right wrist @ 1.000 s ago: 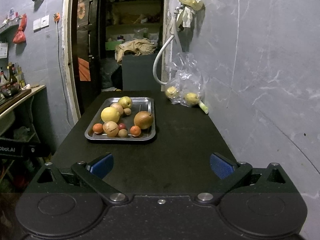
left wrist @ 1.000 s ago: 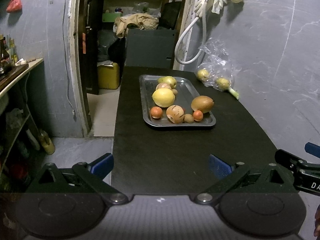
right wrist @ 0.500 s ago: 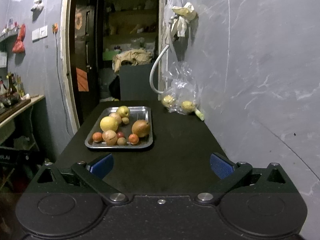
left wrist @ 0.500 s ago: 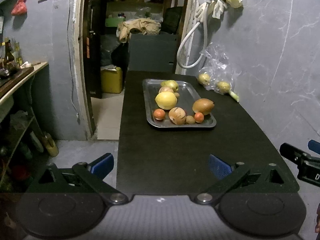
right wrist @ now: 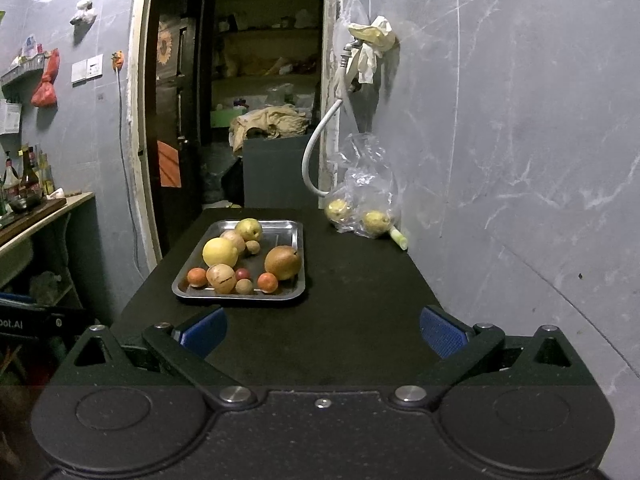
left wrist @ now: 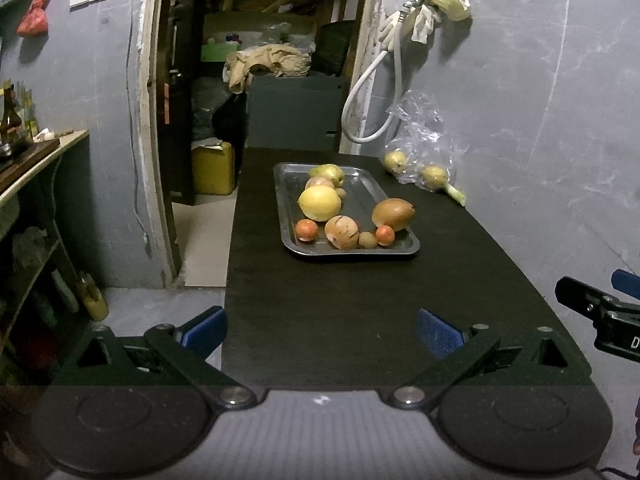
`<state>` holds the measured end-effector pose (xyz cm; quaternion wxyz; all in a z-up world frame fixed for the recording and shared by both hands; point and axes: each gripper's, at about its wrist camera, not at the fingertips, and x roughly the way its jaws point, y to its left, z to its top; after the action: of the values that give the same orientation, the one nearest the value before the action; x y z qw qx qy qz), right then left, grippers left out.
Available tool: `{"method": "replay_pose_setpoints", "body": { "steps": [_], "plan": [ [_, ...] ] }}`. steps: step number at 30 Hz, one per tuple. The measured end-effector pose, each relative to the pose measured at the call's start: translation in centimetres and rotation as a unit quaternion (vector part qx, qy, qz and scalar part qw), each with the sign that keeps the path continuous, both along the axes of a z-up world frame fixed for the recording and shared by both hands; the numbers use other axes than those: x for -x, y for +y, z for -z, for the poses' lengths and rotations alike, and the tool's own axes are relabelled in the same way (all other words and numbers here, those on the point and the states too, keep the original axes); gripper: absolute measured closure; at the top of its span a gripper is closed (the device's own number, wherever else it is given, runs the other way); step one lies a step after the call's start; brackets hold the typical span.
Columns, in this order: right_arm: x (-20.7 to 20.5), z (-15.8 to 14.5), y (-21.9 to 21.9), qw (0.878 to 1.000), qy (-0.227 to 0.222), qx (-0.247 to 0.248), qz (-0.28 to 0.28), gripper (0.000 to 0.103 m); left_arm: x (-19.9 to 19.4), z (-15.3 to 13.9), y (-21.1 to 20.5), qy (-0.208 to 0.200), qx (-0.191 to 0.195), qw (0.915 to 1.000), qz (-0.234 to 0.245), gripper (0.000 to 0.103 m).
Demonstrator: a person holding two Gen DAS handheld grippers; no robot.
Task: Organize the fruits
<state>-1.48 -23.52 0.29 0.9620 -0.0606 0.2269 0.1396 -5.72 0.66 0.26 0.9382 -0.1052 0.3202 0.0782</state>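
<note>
Grey walls close a narrow room, and a long black counter (left wrist: 360, 300) runs from the near edge toward an open doorway (right wrist: 256, 100) at the far end. At the far left a wooden shelf (right wrist: 48, 208) carries bottles (right wrist: 24, 176).

Left of the counter's middle line lies a metal tray (right wrist: 298, 240) with the fruits. From left to right in the right wrist view: a small orange fruit (right wrist: 197, 277) at the near left corner, a large yellow fruit (right wrist: 220, 252) behind it, a tan round fruit (right wrist: 221, 278) in the near row, a green-yellow pear (right wrist: 248, 229) at the far end, a small orange fruit (right wrist: 267, 282) and a brown pear (right wrist: 283, 262) at the right side. A few smaller fruits sit between them.

Further right, against the wall, a clear plastic bag (right wrist: 366, 184) holds two yellowish fruits, and a white hose (right wrist: 316, 152) hangs from a tap above it.

The left gripper (left wrist: 320, 330) is level over the near left end of the counter, with its blue fingers (left wrist: 204, 326) wide apart and nothing between them. The right gripper (right wrist: 322, 330) is level over the near end too, pointing along the counter; its jaws are also spread wide and hold nothing. Both are well apart from the tray. In the left wrist view, part of the right gripper shows at the right edge.
</note>
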Motion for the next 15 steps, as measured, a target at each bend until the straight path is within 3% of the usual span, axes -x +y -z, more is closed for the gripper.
{"method": "replay_pose_setpoints", "body": {
  "steps": [15],
  "plan": [
    [0.4,1.3,-0.1,1.000,-0.006,-0.002,-0.006,0.001,0.7,1.3,-0.2,-0.027,-0.005,0.9996,-0.013,0.000]
  ]
}}
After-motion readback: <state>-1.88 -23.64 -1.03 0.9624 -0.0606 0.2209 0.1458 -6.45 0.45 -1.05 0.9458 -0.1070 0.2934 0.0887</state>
